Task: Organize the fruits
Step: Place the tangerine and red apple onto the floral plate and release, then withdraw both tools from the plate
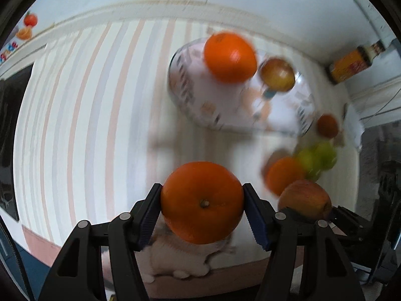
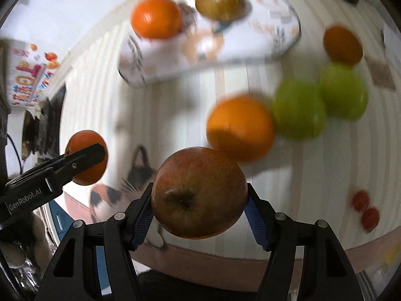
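My left gripper [image 1: 202,202] is shut on an orange [image 1: 202,202] and holds it above the striped cloth. My right gripper [image 2: 199,193] is shut on a red-brown apple [image 2: 199,192]; that apple also shows in the left wrist view [image 1: 304,199]. The left gripper with its orange shows at the left of the right wrist view [image 2: 86,156]. A patterned plate [image 2: 283,17] ahead holds an orange [image 2: 156,17] and an apple [image 2: 219,2]. Loose on the cloth lie an orange [image 2: 240,128], two green apples [image 2: 298,109] and a small dark orange [image 2: 342,45].
Two small red tomatoes [image 2: 366,208] lie near the table's right front edge. A yellow-orange box [image 1: 351,66] stands at the far right corner. A printed carton [image 2: 27,77] is off the table's left side. A cat [image 2: 135,175] is below the front edge.
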The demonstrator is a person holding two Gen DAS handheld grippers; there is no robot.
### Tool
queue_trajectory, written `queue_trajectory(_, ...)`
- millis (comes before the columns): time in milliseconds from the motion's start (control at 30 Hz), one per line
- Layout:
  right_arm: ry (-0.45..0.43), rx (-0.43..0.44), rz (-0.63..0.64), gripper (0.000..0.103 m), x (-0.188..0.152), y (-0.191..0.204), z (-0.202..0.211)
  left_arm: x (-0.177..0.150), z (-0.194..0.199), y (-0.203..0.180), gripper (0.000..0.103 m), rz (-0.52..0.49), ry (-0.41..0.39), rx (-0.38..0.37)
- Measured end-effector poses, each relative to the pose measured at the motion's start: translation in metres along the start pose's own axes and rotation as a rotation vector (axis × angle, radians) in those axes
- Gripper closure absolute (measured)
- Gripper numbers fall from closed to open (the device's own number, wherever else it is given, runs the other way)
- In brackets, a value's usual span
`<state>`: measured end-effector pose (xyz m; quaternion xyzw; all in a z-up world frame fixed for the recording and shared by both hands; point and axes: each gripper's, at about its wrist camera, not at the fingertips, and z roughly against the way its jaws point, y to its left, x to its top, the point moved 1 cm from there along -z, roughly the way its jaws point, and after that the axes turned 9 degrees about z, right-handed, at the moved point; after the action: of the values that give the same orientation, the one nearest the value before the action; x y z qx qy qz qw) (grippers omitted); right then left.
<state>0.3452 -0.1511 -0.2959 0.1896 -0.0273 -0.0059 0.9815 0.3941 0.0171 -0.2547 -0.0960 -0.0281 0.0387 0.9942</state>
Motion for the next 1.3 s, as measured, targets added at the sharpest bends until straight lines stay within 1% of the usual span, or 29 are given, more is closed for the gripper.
queue_trajectory(100, -0.056, -0.012, -0.023, 0.034, 0.025, -0.012, 0.016, 0.031, 0.004, -0.007, 0.042, -0.009, -0.028, -0.003)
queue_trajectory(233, -0.107, -0.069, -0.062, 0.034, 0.071, -0.039, 0.026, 0.065, -0.01, -0.019, 0.042, -0.02, -0.037, 0.025)
queue_trajectory(300, -0.102, -0.107, -0.057, 0.034, 0.093, -0.052, 0.021, 0.08, -0.024, -0.022, 0.042, -0.037, -0.031, 0.055)
queue_trajectory(367, -0.072, -0.148, -0.036, 0.034, 0.114, -0.062, 0.007, 0.091, -0.039, -0.024, 0.042, -0.046, -0.016, 0.084)
queue_trajectory(467, -0.028, -0.202, 0.001, 0.034, 0.131, -0.072, -0.01, 0.102, -0.058, -0.027, 0.042, -0.054, 0.011, 0.112)
queue_trajectory(567, -0.027, -0.281, 0.072, 0.034, 0.141, -0.068, -0.015, 0.109, -0.074, -0.027, 0.042, -0.055, 0.034, 0.126)
queue_trajectory(700, -0.011, -0.288, 0.088, 0.034, 0.146, -0.068, -0.015, 0.112, -0.086, -0.025, 0.041, -0.05, 0.058, 0.133)
queue_trajectory(767, -0.007, -0.272, 0.091, 0.034, 0.146, -0.066, -0.016, 0.111, -0.091, -0.023, 0.041, -0.049, 0.075, 0.142)
queue_trajectory(800, 0.011, -0.251, 0.092, 0.033, 0.148, -0.065, -0.02, 0.11, -0.091, -0.023, 0.041, -0.054, 0.075, 0.136)
queue_trajectory(867, 0.027, -0.23, 0.093, 0.033, 0.153, -0.061, -0.026, 0.109, -0.096, -0.026, 0.041, -0.045, 0.088, 0.148)
queue_trajectory(933, 0.043, -0.233, 0.095, 0.033, 0.155, -0.059, -0.027, 0.109, -0.094, -0.025, 0.041, -0.029, 0.091, 0.149)
queue_trajectory(967, 0.051, -0.232, 0.095, 0.033, 0.15, -0.062, -0.033, 0.109, -0.092, -0.024, 0.041, -0.02, 0.09, 0.147)
queue_trajectory(1000, 0.062, -0.227, 0.089, 0.033, 0.151, -0.061, -0.033, 0.108, -0.088, -0.023, 0.038, -0.016, 0.083, 0.145)
queue_trajectory(1033, 0.066, -0.223, 0.083, 0.033, 0.152, -0.06, -0.034, 0.107, -0.082, -0.023, 0.028, -0.016, 0.067, 0.146)
queue_trajectory(1067, 0.068, -0.211, 0.075, 0.03, 0.15, -0.061, -0.032, 0.107, -0.075, -0.02, 0.022, -0.016, 0.055, 0.145)
queue_trajectory(1100, 0.062, -0.185, 0.057, 0.013, 0.149, -0.063, -0.028, 0.107, -0.068, -0.019, 0.014, -0.013, 0.039, 0.143)
queue_trajectory(1133, 0.049, -0.17, 0.041, 0.005, 0.147, -0.065, -0.023, 0.106, -0.062, -0.019, 0.013, -0.009, 0.025, 0.136)
queue_trajectory(1300, 0.001, -0.159, 0.022, 0.004, 0.146, -0.066, 0.005, 0.096, -0.036, -0.024, 0.013, -0.019, -0.016, 0.127)
